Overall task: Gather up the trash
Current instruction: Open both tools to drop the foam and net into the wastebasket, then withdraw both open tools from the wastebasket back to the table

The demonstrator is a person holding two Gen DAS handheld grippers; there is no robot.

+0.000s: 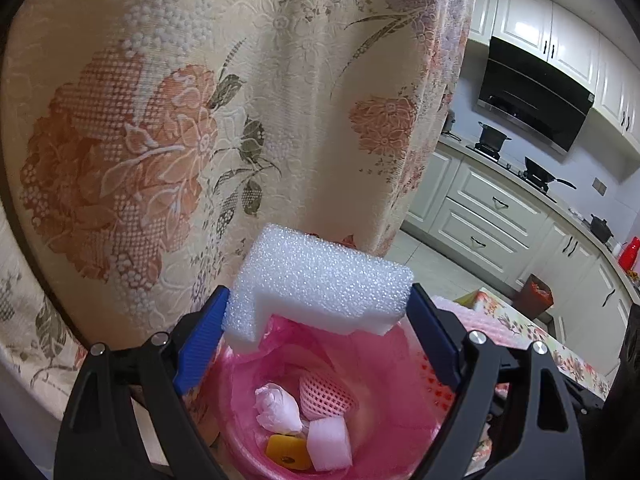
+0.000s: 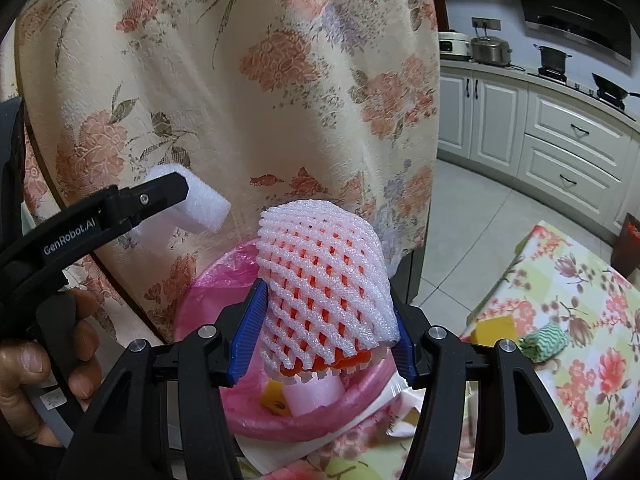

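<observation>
My left gripper (image 1: 320, 292) is shut on an L-shaped piece of white foam (image 1: 320, 276), held just above a bin lined with a pink bag (image 1: 384, 364). In the bin lie a crumpled white tissue (image 1: 278, 408), a pink foam net (image 1: 328, 398), a white foam block (image 1: 330, 444) and a yellow scrap (image 1: 288, 454). My right gripper (image 2: 326, 292) is shut on a white foam fruit net (image 2: 324, 276) with orange showing inside, over the same bin (image 2: 208, 292). In the right wrist view a hand (image 2: 24, 364) carries the left gripper's finger (image 2: 160, 194) and its foam (image 2: 200, 204).
A floral cloth (image 1: 160, 120) hangs right behind the bin. To the right a table with a flowered cover (image 2: 560, 280) bears a yellow block (image 2: 494, 330) and a green-and-white wad (image 2: 546, 340). Beyond are tiled floor, white kitchen cabinets (image 1: 492, 208) and a dark bin (image 1: 534, 296).
</observation>
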